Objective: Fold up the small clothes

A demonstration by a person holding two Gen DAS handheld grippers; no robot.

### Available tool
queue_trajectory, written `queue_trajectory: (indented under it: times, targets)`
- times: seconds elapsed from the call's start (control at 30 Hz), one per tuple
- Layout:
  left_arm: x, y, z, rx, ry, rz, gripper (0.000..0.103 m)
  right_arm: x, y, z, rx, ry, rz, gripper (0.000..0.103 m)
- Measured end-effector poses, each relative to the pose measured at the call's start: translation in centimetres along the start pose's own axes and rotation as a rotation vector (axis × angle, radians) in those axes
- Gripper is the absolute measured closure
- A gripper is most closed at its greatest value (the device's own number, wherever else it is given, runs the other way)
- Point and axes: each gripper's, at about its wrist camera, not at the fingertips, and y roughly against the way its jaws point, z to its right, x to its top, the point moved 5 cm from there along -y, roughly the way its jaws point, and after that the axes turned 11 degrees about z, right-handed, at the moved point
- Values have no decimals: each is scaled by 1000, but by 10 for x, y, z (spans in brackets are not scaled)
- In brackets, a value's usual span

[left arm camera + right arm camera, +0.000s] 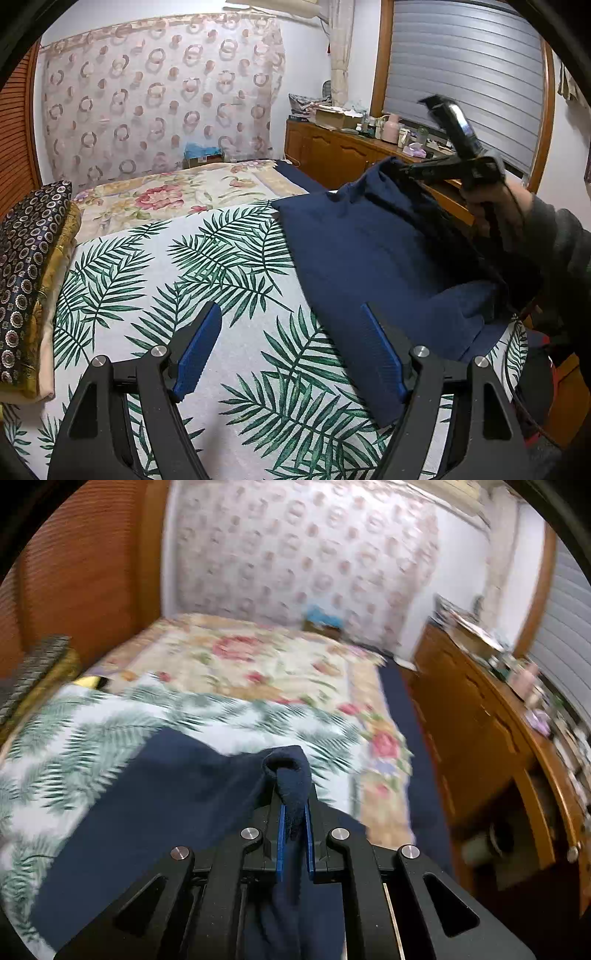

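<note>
A: We've got the right gripper (294, 823) with its fingers clamped on a bunched edge of the dark navy knitted garment (362, 251), lifted off the palm-leaf printed bedspread (177, 280).

B: And our left gripper (291, 354) hovers with fingers wide apart, empty, beside the cloth's near edge.

A: Early days, we'd say; no finished fold shows.

B: The right view is blurred, and the garment's far side hides behind the raised fabric.

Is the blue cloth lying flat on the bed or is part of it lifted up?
Partly lifted. The right gripper pinches one edge of the navy cloth and holds it up; the rest lies on the leaf-print bedspread.
</note>
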Motion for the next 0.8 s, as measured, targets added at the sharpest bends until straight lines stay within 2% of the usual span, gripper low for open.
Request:
queue_trajectory:
  times: [0.13,0.27,0.33,0.4,0.43,0.57,0.7,0.8]
  targets:
    - [-3,-2,2,-2,0,-10,25,-13,-20,12,-71,-56,-50,95]
    - [-4,-3,4,-3,-1,-19,25,-16,-30,6,-111,-52,-73,94]
    - [-5,-2,5,-4,-1,-21,25,-7,-34,6,-132,-60,-88,83]
    - [-5,-2,7,-7,-2,-22,25,2,-34,16,-158,-76,-76,76]
    - [-5,-2,8,-9,-4,-24,25,5,-30,16,-145,-97,-66,73]
    - [-7,-4,12,-19,-9,-29,25,0,-21,15,-70,-142,-58,72]
    - [-8,-7,16,-31,-9,-40,25,-16,-28,8,17,-140,-109,72]
    - [-10,-9,19,-35,-15,-52,25,-26,-35,3,31,-122,-139,72]
